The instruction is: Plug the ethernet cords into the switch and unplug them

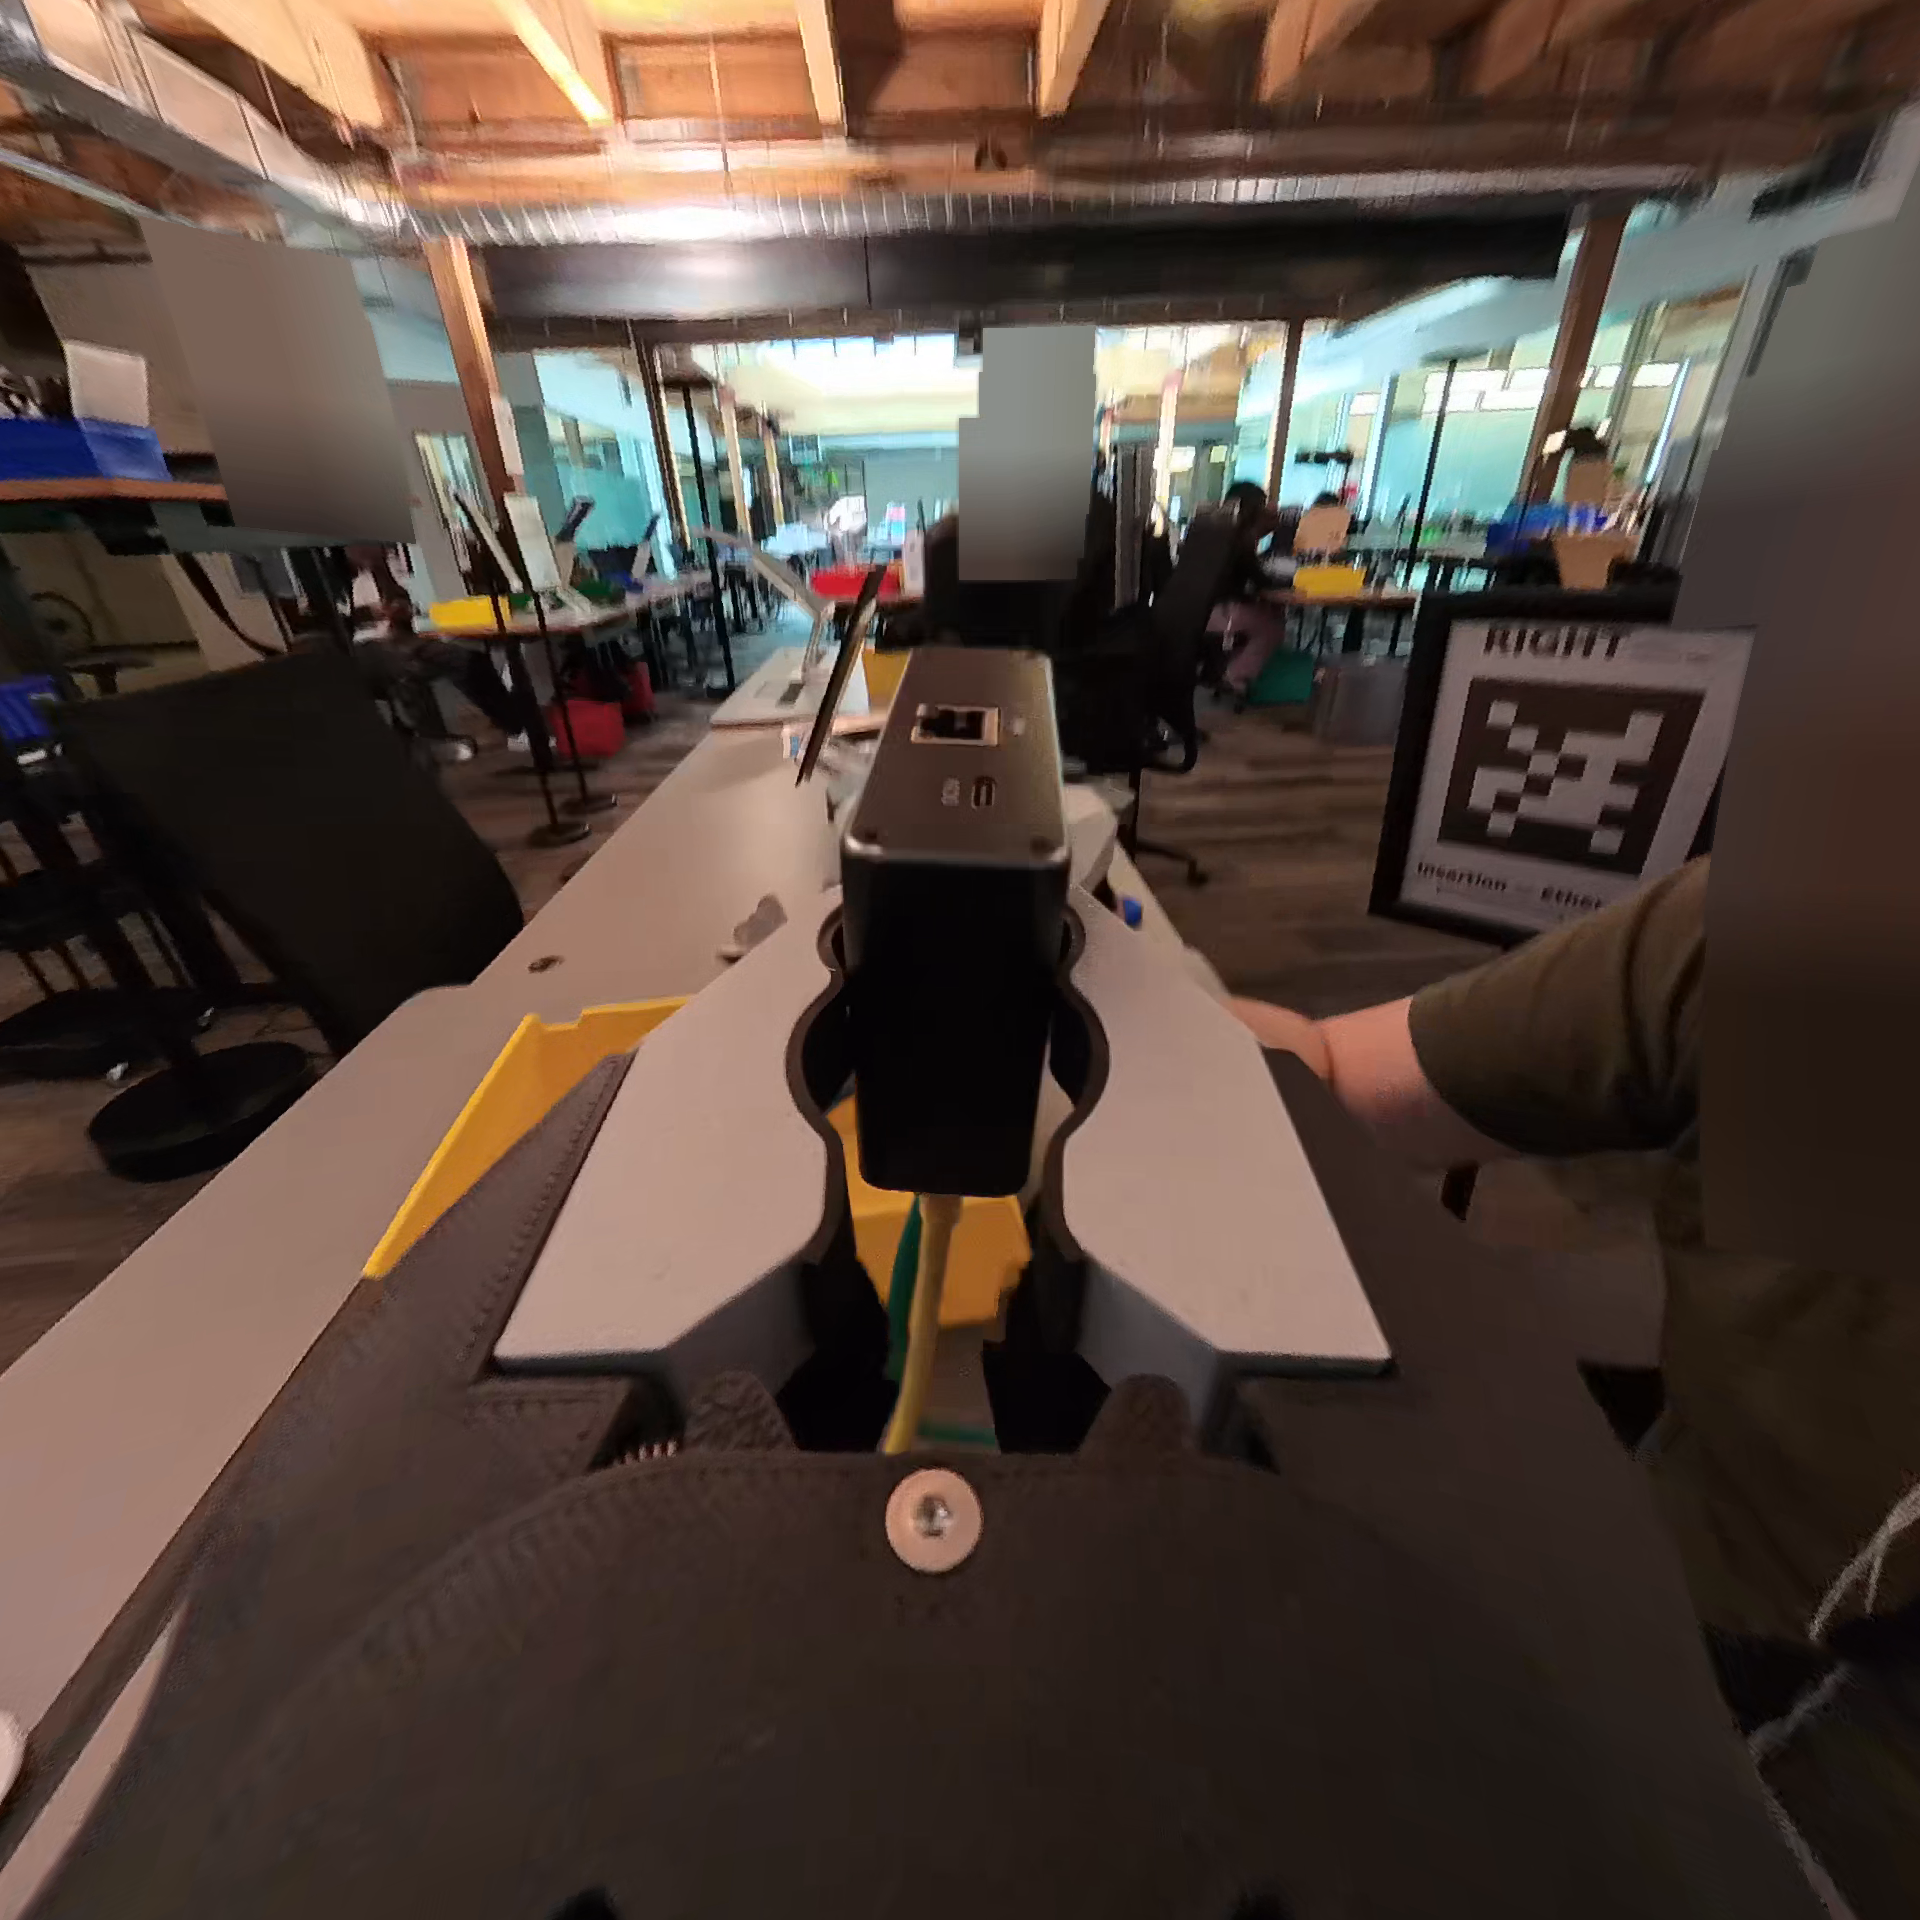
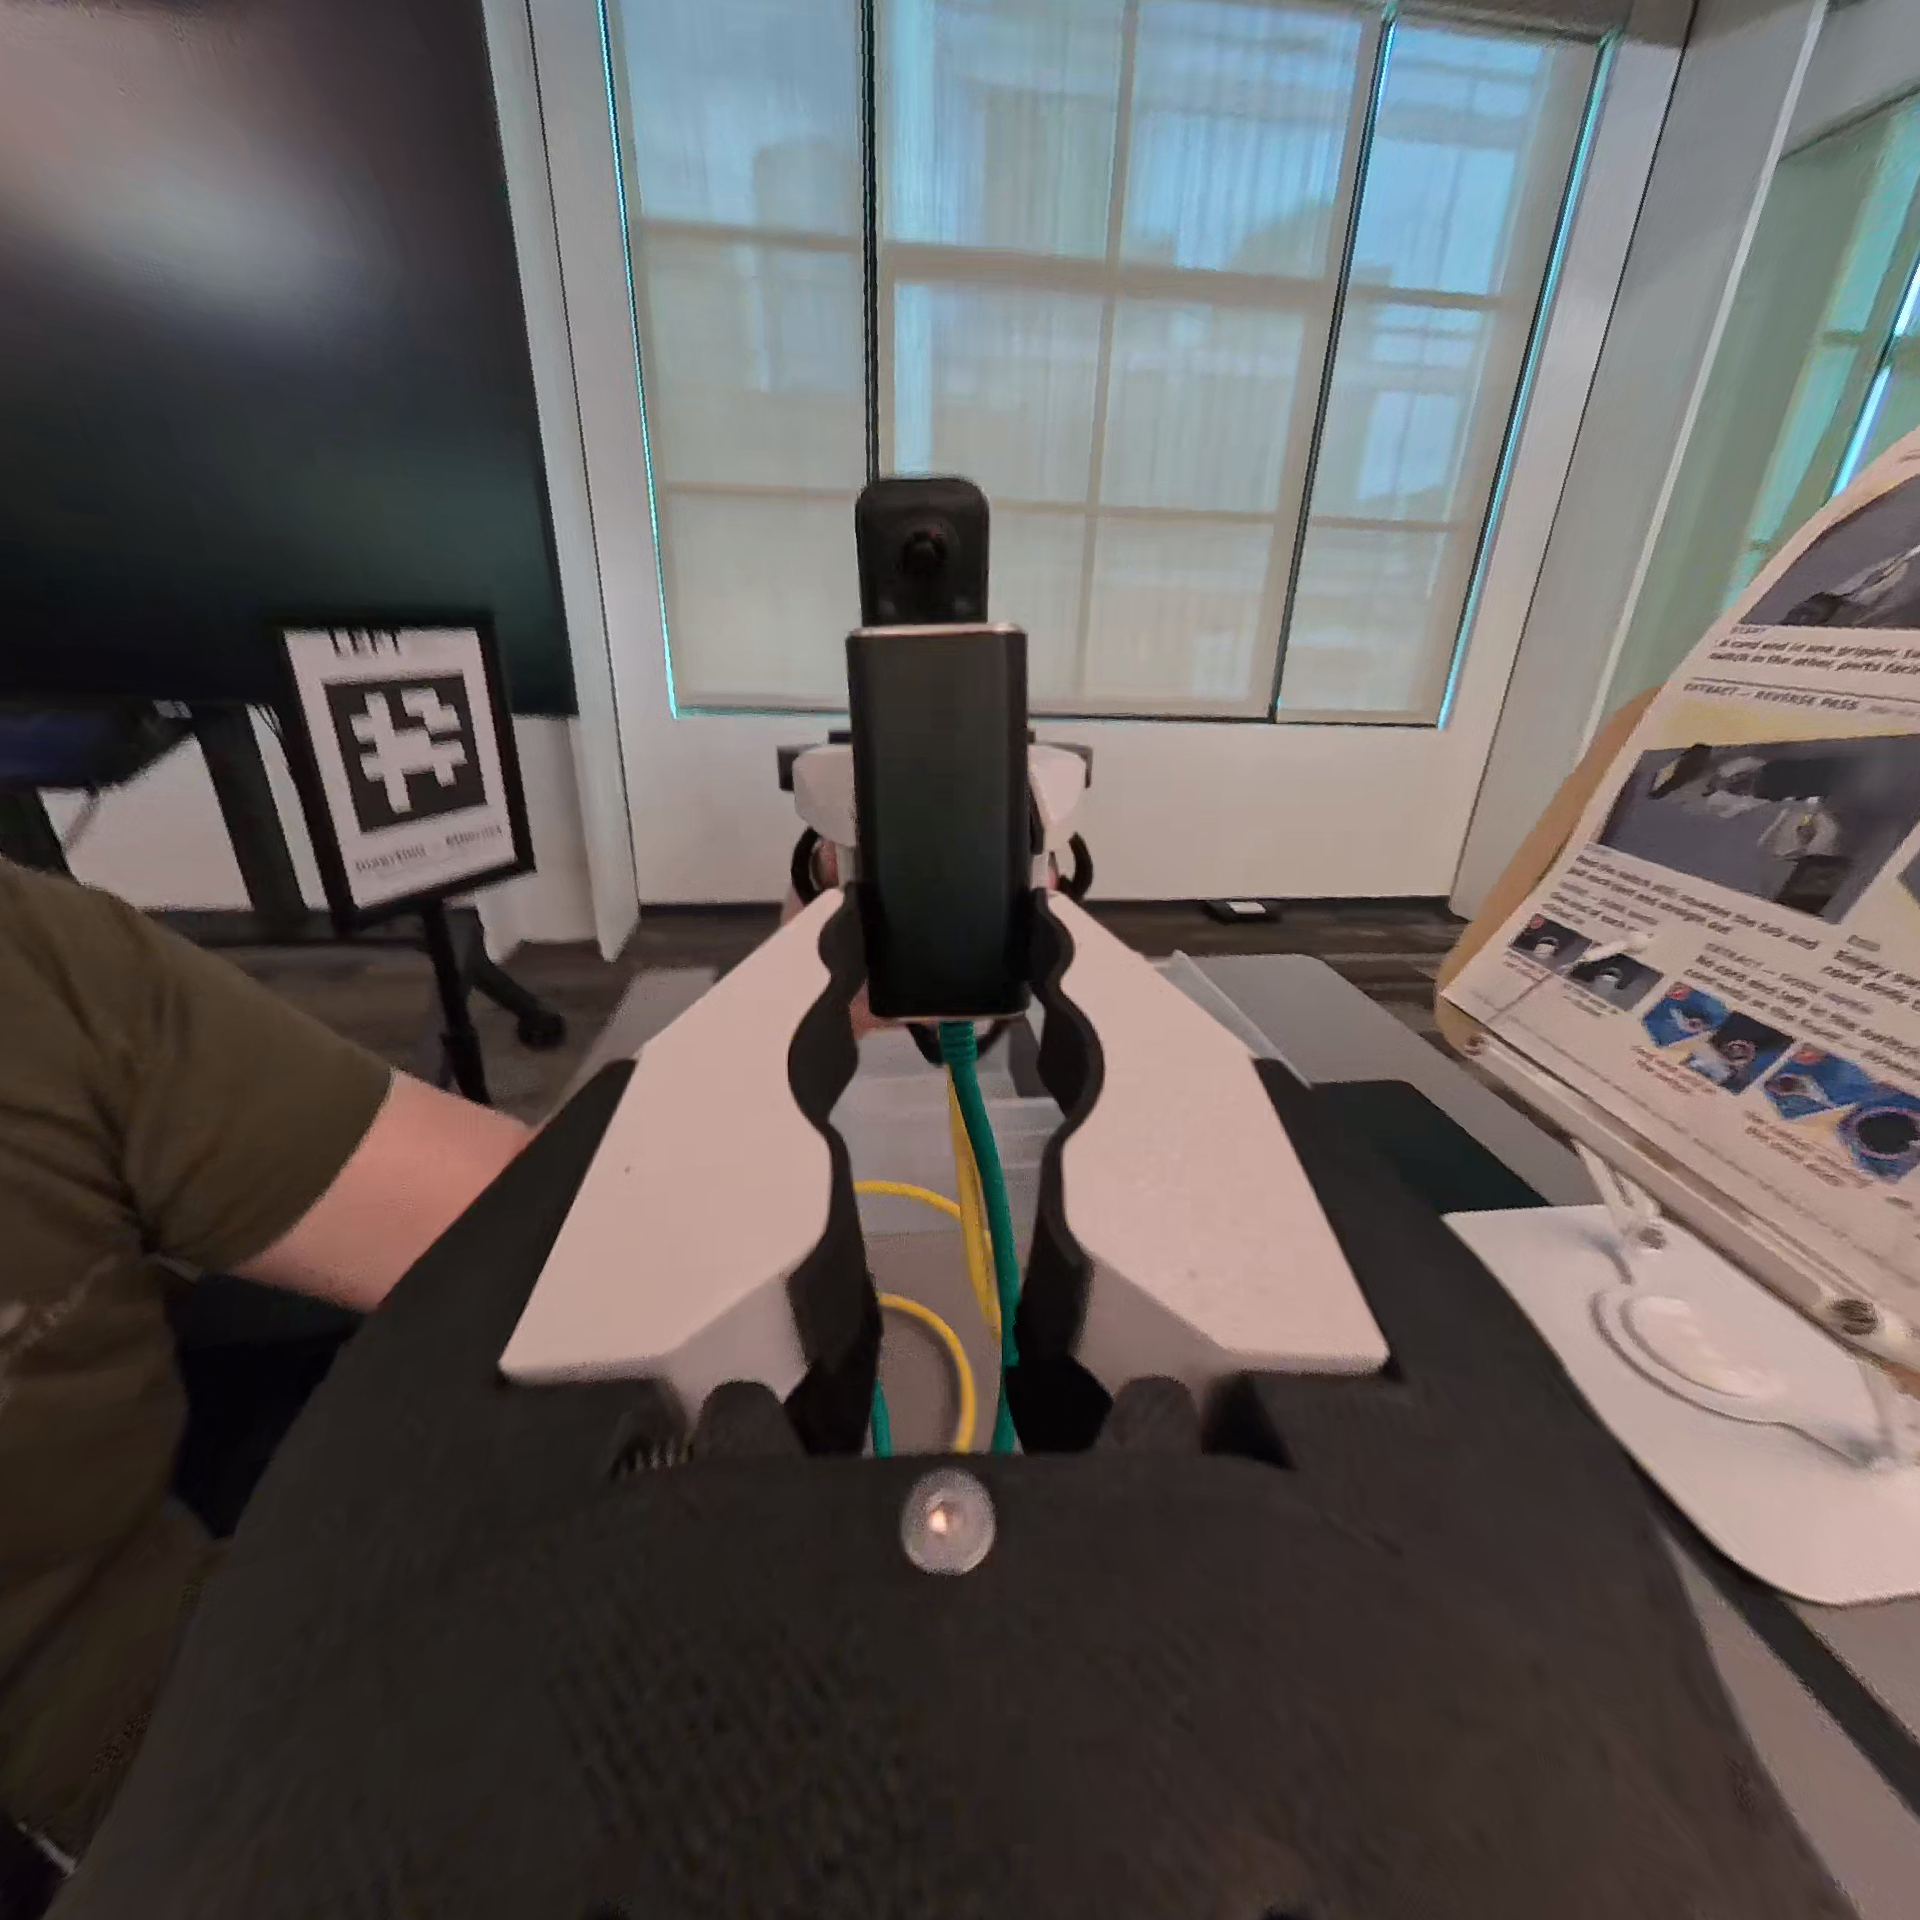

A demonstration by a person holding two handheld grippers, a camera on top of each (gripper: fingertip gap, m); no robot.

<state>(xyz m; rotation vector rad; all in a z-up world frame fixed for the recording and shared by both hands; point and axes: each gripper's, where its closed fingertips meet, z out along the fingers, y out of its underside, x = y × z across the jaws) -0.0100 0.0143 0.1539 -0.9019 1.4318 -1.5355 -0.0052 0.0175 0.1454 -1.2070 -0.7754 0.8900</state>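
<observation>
Switch, a black box, is sitting upright in the left wrist view, pinched between the fingers of the left gripper, with a yellow cord plugged into its underside, one port on its upper face showing empty and a yellow bin lying below. In the right wrist view the right gripper is also clamping the switch, a green cord is entering its bottom beside the yellow cord, so plugging is looking done for at least two cords and unplugging is remaining.

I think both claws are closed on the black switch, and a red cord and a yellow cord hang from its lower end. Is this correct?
Not quite: the cord beside the yellow cord is green, not red, as the right wrist view shows. Both claws, left and right, do clamp the black switch.
</observation>
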